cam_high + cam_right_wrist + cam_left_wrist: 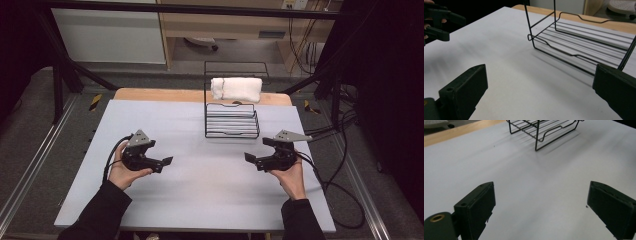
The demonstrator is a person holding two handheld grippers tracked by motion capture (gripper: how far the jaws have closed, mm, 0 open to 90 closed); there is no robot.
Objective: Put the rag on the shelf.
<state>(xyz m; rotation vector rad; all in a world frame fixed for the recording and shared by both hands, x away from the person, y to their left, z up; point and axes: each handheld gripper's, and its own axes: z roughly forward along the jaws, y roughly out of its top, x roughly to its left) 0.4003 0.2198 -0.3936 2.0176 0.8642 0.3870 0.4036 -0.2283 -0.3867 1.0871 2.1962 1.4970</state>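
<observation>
Lighting: bright, even overhead light on the pale grey tabletop sheet [200,185]; surroundings dark. Shadows: soft, beneath the black wire two-tier rack [231,120], streaking towards the viewer in both gripper views. Glare: none. Focus: high view soft, grainy; near black jaws slightly blurred.

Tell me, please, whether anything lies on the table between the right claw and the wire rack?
Nothing visible does: bare white table separates the open right claw from the wire rack. The rolled towel sits on the rack's upper shelf.
</observation>
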